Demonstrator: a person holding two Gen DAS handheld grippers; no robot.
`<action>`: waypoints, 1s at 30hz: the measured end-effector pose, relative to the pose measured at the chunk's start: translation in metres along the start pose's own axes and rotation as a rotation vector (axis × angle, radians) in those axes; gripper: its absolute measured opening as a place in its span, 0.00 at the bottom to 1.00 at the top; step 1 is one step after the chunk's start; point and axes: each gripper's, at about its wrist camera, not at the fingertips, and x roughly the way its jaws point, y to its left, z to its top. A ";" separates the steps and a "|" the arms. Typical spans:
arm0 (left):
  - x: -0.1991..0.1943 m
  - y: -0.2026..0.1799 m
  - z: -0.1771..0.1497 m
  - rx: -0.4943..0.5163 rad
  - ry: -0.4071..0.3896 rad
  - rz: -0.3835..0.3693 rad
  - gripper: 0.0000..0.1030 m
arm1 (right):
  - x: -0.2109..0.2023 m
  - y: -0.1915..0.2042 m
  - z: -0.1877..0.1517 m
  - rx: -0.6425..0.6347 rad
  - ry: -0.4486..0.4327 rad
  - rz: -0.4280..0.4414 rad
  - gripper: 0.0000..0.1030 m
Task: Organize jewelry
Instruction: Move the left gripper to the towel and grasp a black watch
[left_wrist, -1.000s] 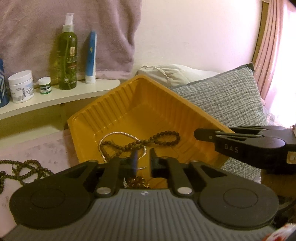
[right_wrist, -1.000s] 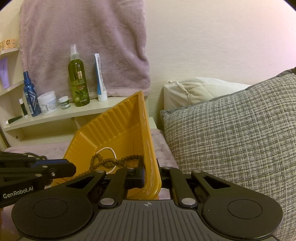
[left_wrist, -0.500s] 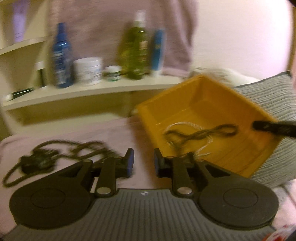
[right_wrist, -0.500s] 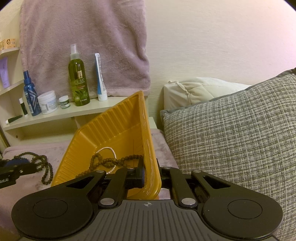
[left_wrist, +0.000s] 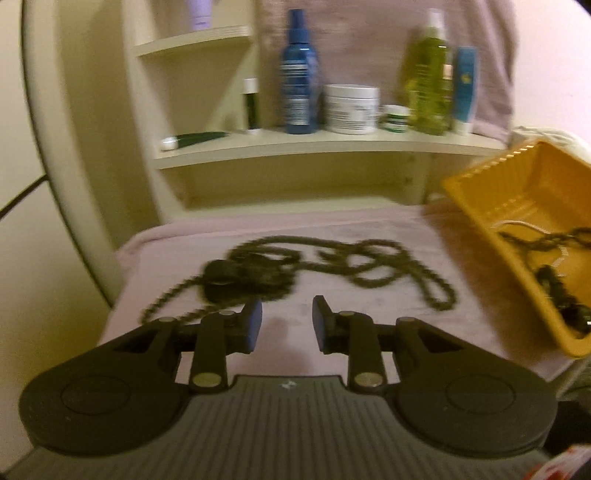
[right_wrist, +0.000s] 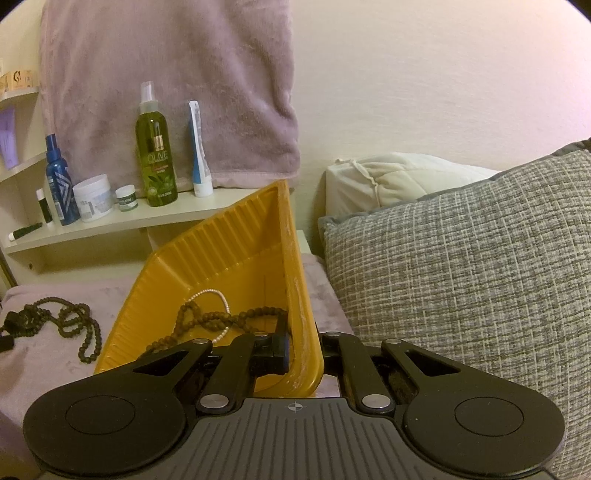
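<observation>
Now parted, with nothing between the fingers: left claw (left_wrist: 287, 321), jaws just opening, hovering over a mauve blanket (left_wrist: 369, 332) on the bed. Just ahead of it, a long string of dark beads (left_wrist: 332, 266) lying tangled on that blanket, blurred in the left wrist view, sharper at the left edge of the right wrist view. Clamped on the near rim of the yellow tray (right_wrist: 229, 266): right claw (right_wrist: 304, 350), one finger inside the wall, one outside, tray tipped up toward the grey pillow (right_wrist: 461, 266). Inside the tray, a brown bead necklace (right_wrist: 221, 317) crossed with a thin pearl strand (right_wrist: 216, 295). Behind, a shelf (right_wrist: 110, 225) carrying bottles and jars, a towel (right_wrist: 166, 74) hanging above.
</observation>
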 end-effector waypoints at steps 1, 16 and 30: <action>0.002 0.005 0.000 0.002 0.000 0.014 0.29 | 0.000 0.000 0.000 -0.002 0.001 -0.001 0.07; 0.051 0.049 0.006 0.171 0.020 0.102 0.33 | 0.006 -0.001 0.001 -0.020 0.015 -0.014 0.07; 0.069 0.042 0.008 0.259 0.045 0.057 0.12 | 0.007 -0.002 0.002 -0.028 0.016 -0.014 0.07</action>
